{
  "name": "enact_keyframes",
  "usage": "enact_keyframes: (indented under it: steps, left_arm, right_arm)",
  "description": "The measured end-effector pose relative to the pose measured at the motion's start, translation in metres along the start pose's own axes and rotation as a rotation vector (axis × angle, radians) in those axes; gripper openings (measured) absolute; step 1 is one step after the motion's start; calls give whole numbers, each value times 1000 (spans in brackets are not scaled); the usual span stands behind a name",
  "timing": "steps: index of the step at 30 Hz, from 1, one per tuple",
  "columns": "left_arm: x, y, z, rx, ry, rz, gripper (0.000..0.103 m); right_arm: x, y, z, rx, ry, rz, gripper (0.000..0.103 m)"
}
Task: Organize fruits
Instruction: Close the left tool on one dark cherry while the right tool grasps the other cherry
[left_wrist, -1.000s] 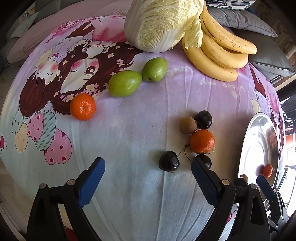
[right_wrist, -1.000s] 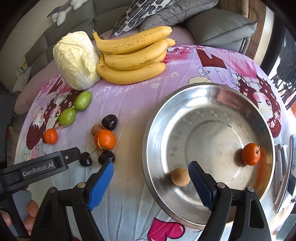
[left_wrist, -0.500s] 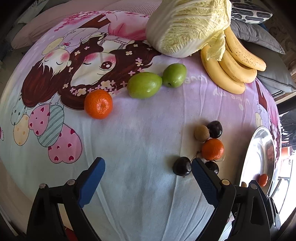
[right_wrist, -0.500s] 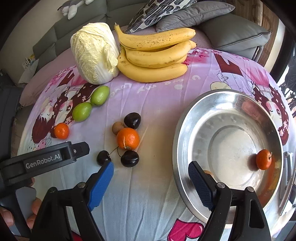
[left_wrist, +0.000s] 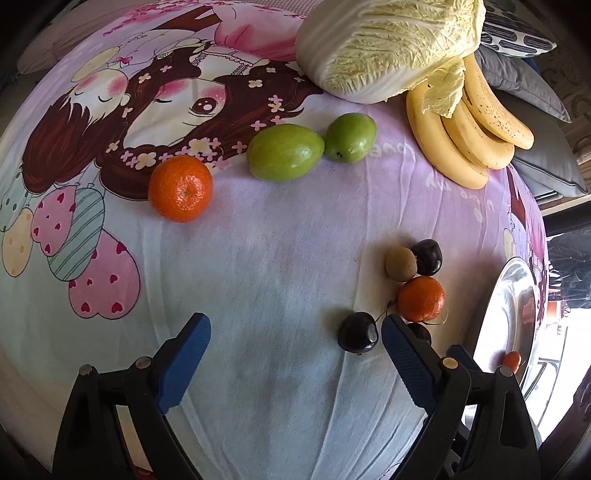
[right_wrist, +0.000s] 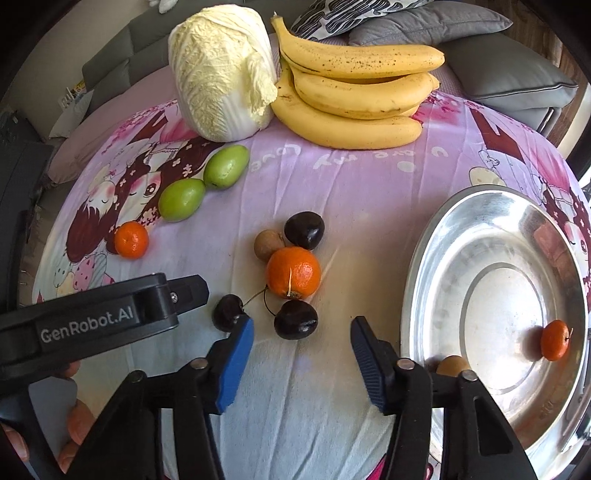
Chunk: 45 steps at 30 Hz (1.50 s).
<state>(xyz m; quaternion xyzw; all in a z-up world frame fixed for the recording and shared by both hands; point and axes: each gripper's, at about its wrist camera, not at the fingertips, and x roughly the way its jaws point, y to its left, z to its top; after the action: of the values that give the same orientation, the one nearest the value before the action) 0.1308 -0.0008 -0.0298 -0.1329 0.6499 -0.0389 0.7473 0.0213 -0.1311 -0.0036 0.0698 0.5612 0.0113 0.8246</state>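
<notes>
Metal basin (right_wrist: 436, 266), right of frame, holds one tangerine (right_wrist: 554, 339) and one brown fruit (right_wrist: 451, 365). Cherries (right_wrist: 295, 319), centre, and the rest remain outside. Left claw (left_wrist: 295, 350) open, empty; right claw (right_wrist: 302, 341) closing, nothing between.

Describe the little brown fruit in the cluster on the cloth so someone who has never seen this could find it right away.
Start at the big silver bowl on the cartoon-print cloth, then look left to the small cluster around an orange tangerine. The brown fruit sits touching the tangerine's upper left, beside a dark cherry. It is the only dull tan, matte one there; its neighbours are glossy black or bright orange.
</notes>
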Motion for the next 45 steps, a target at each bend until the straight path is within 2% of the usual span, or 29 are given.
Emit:
enact_keyframes:
  steps: [4, 10, 18, 19, 21, 24, 28, 40, 45]
  left_arm:
    - [8, 2, 2, 2, 11, -15, 93]
    - [18, -6, 1, 24, 46, -55, 78]
    - [24, -29, -8, 64, 54, -81, 53]
    - [25, -31, -8, 67, 55, -89, 51]
    - [27, -36, -11, 71, 63, -113, 40]
    - [22, -56, -6, 81, 79, -133, 32]
    - [28, -66, -6, 88, 87, -137, 29]
    - [29, -67, -5, 81, 87, -142, 28]
    - [29, -65, -5, 74, 88, -149, 28]
  right_arm:
    - [9, -1, -1, -3, 20, 6, 50]
    - [14, 1, -2, -17, 22, 12, 46]
    - [21, 4, -1, -40, 24, 15, 44]
    - [22, 5, -1, -43, 24, 14, 41]
    - [24, 5, -1, -46, 25, 11, 40]
    - [25, 5, 0, -49, 24, 13, 40]
    - [26, 4, 1, -50, 23, 17, 41]
    - [28, 5, 1, -61, 21, 16, 40]
    - [28, 5, 1, -63, 19, 10, 34]
